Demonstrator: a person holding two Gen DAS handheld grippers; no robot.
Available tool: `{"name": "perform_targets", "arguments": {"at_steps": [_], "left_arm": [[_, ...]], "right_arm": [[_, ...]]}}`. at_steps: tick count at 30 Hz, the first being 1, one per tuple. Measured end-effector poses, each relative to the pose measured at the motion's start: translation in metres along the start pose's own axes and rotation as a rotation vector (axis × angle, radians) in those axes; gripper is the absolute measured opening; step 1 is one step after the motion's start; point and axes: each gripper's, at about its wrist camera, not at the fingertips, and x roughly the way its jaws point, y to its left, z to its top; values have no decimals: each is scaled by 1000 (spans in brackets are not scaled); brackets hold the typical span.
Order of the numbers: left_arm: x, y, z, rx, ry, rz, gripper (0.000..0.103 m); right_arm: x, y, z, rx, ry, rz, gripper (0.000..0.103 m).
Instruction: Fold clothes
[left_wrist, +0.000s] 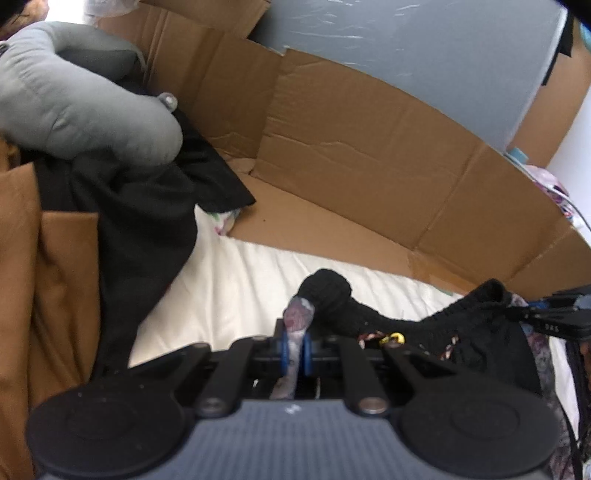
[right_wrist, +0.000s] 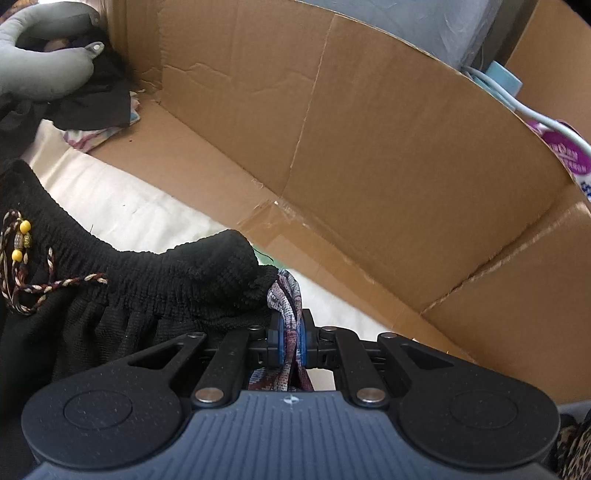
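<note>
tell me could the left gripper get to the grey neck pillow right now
Probably not yet: the left gripper is shut on the patterned garment, so it must let go first. The grey neck pillow lies uncovered atop the clothes pile.

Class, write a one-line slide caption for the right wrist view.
Right gripper pinches patterned fabric beside a black smocked waistband, cardboard box behind.

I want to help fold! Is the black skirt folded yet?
Not yet. The skirt hangs bunched and stretched between the left gripper and right gripper, both clamped on its patterned fabric above the sheet.

Left tool (left_wrist: 294, 350) angled downward, jaws clamped on cloth, right tool (right_wrist: 291, 341) likewise clamped
</note>
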Motion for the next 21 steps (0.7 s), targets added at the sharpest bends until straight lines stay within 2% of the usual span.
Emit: {"name": "perform_targets", "arguments": {"at_steps": [12,18,21], "left_arm": [[9,-4,21,24,-60,21,9],[45,-1,17,30,19,44,9],[63,6,11,1,65,55,10]], "right_arm": [[5,-3,19,-5,-58,-59,7],[34,-4,17,24,5,-46,7],[46,-6,13,25,44,-43,10]]}}
